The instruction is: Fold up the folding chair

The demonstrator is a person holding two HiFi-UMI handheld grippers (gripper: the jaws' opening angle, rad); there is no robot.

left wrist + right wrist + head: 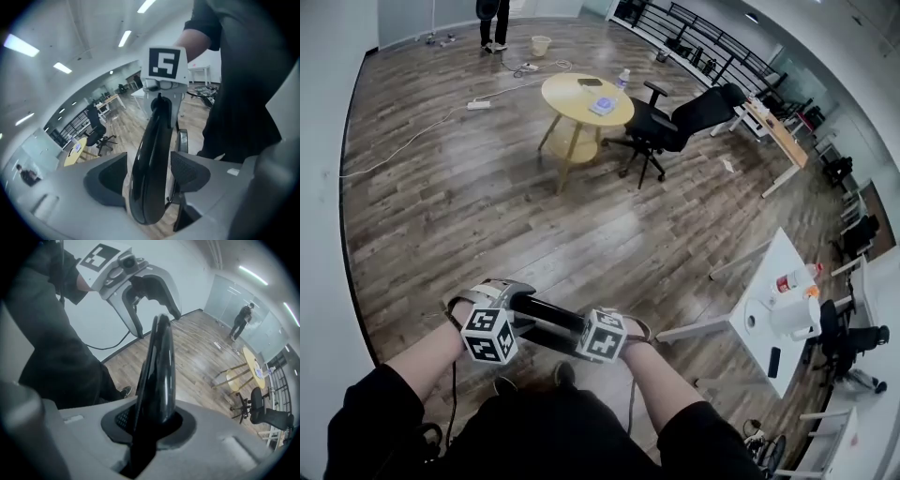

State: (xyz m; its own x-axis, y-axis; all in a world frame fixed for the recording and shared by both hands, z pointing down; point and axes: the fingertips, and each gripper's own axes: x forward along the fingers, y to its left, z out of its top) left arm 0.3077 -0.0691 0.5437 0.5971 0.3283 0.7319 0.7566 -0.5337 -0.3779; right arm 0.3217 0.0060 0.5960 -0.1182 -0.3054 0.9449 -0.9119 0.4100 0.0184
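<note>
- Your right claw (155, 422) clamps the folding chair's black backrest (158, 366), steadying it for folding.
- Your left claw (150, 176) stands open around it (pads not pressing), free to reposition.

The folding chair (551, 323) is glossy black. The left gripper (149, 180) and right gripper (154, 425) are pale grey with dark grey pads (105, 180). Their cubes are white with black square markers. The floor (487, 206) is brown wood-grain. The far round table (581, 98) is yellow.

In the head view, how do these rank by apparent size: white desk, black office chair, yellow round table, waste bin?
1. white desk, nearest
2. black office chair and yellow round table, about alike
3. waste bin, farthest
</note>
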